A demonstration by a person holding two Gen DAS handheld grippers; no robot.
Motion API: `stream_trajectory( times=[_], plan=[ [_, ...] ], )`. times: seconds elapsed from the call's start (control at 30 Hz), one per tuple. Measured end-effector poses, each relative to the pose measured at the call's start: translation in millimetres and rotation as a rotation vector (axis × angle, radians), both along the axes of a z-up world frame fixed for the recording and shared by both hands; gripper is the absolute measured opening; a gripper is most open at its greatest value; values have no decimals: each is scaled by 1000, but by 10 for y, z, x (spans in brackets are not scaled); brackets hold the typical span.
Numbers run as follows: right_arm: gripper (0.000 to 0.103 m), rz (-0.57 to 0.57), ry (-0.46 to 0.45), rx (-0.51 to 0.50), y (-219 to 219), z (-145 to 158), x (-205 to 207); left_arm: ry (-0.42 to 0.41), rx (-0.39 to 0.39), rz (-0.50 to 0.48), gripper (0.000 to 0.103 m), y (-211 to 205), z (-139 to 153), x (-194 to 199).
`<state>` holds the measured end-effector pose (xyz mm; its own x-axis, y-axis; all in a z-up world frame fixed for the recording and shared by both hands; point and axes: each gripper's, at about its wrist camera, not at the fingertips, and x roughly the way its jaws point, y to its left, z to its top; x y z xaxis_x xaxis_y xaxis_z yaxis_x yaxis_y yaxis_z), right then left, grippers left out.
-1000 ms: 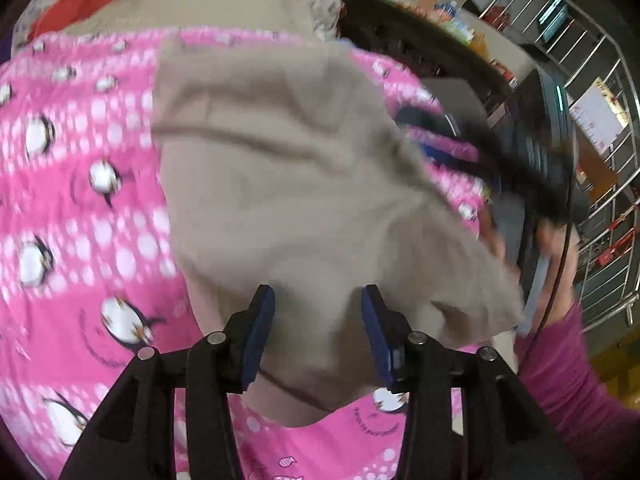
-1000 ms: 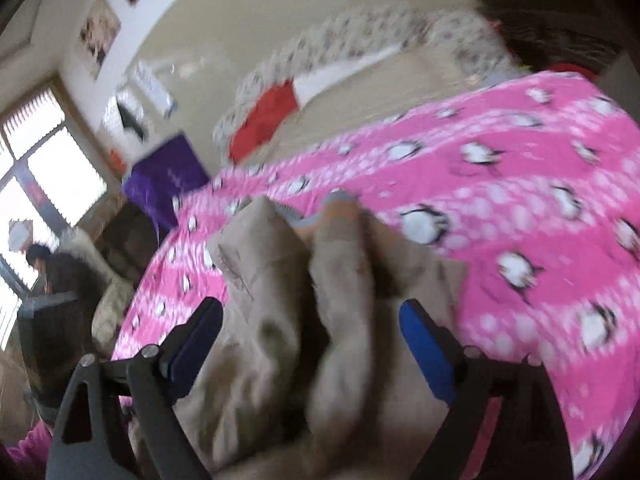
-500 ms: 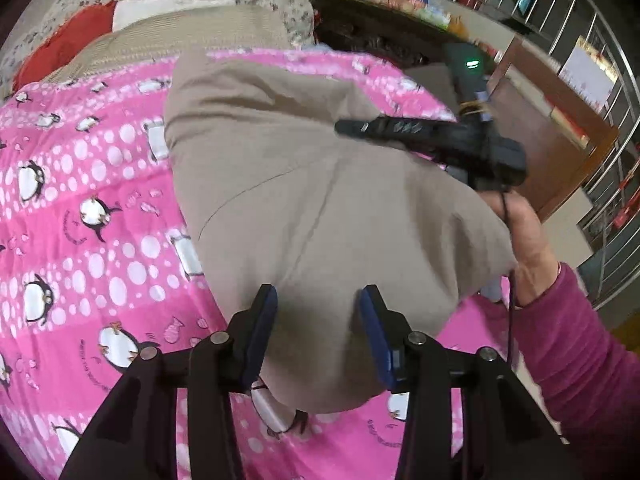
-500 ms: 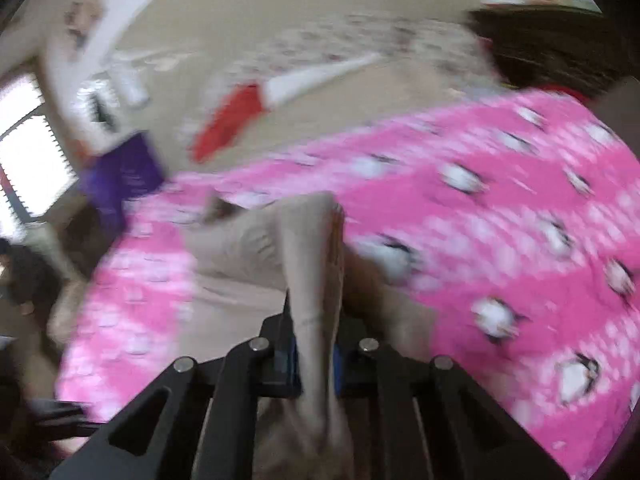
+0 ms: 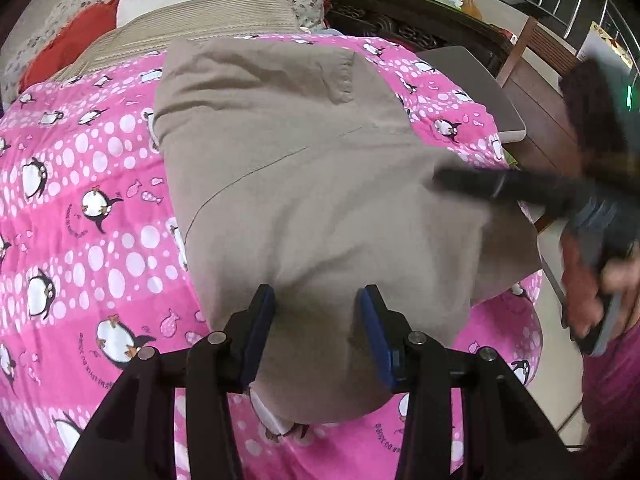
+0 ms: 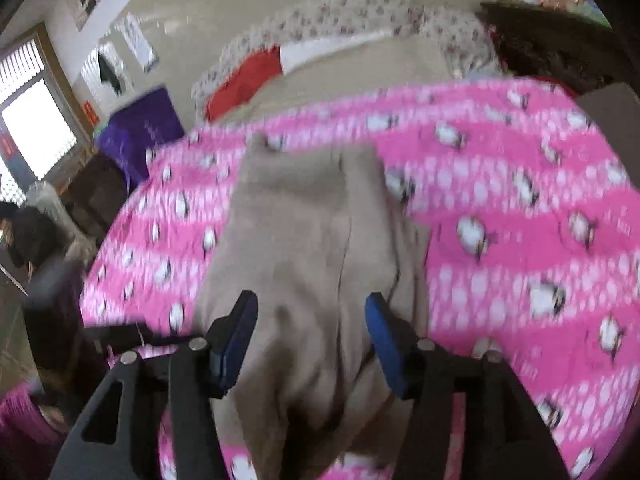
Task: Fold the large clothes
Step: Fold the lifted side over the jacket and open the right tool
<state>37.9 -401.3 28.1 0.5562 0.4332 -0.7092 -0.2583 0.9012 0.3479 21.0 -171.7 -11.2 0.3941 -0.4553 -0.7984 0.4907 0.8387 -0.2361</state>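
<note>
On one pink bedspread [image 5: 92,216], one beige garment [image 5: 304,184], two tongs [image 5: 316,328] [image 6: 312,332] agape.

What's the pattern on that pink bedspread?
Penguins, small fish and white dots on the pink bedspread; clearest in the left wrist view.

Bed [image 5: 100,216] under a pink penguin-print cover; beige folded garment [image 5: 304,184] lies flat on it
</note>
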Motion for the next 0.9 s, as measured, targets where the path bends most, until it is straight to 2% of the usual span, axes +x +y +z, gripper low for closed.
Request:
stream_trajectory(
  times=[0.07,0.13,0.2,0.27,0.37,0.47,0.6,0.7,0.8,0.9],
  plan=[
    [20,14,5,-70,5,-211,-135,12,-15,-1,32,42,25,-46],
    [18,-5,-26,-90,-56,-379,-246,9,-14,2,32,68,24,-105],
    [17,-45,7,-91,-167,-616,-219,9,1,7,32,59,15,-82],
    [17,-63,21,-33,-250,-678,-220,10,13,17,32,63,66,-83],
    [18,-74,-18,-26,-286,-366,-318,-31,0,35,32,96,211,-57],
    [24,-135,-112,13,-307,74,-333,-63,5,69,32,75,268,63],
    [37,-135,-159,-2,-33,350,-5,-92,47,134,32,-24,232,246],
    [38,-111,-96,-24,227,243,411,-104,74,151,32,-112,143,376],
    [38,-170,-50,-171,314,-63,776,-79,67,159,32,-155,20,480],
    [28,-245,-41,-249,195,-474,970,-119,56,122,33,-232,-18,460]
  ],
)
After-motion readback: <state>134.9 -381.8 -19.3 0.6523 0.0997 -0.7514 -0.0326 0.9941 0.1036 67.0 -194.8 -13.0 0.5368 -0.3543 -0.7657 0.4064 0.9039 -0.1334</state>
